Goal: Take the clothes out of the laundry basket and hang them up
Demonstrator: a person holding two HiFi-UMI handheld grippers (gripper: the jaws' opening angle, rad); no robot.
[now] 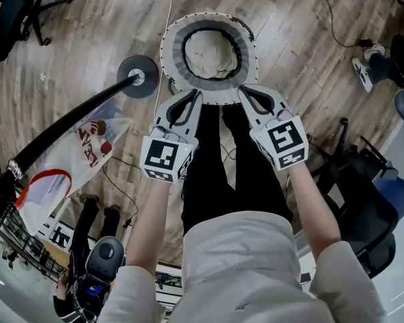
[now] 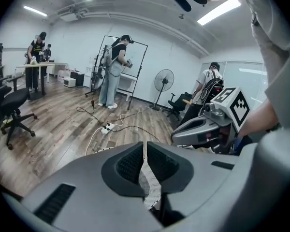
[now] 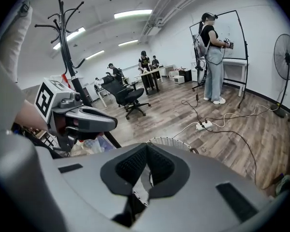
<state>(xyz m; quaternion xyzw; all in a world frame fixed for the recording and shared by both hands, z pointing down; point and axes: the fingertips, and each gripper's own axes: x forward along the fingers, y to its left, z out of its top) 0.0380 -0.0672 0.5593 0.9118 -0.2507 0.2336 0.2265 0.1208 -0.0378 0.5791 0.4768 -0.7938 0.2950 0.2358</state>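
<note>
**rig_op:** Two grippers in frame, and both are closed on themselves. In the head view my left gripper [image 1: 190,94] and right gripper [image 1: 246,91] sit side by side, angled down, tips right at the near rim of the laundry basket [image 1: 174,49].

**lurker42:** Anything pinched in either one?

**rig_op:** Not that I can see. In the left gripper view the pads meet at the tips. There's only a thin slit behind them, and the basket's white mesh shows through it. Same story in the right gripper view, where the basket rim pokes out just past the closed jaws.

**lurker42:** So where's the laundry?

**rig_op:** One cream garment [image 1: 212,52] is bunched in the bottom of the basket, and neither gripper is touching it. The coat rack [image 1: 67,130] is just to the left. Its round base [image 1: 138,76] sits on the wood floor right beside the basket rim, and the pole slants off toward the lower left of the head view. A white top [image 1: 87,143] with red print and a red neckline shows right next to that pole.

**lurker42:** Busy room?

**rig_op:** Yeah. There's a power strip [image 2: 106,128] with cables trailing across the floor, a standing fan [image 2: 164,79] and an office chair [image 3: 128,96]. A few people are working at the far side.
</note>
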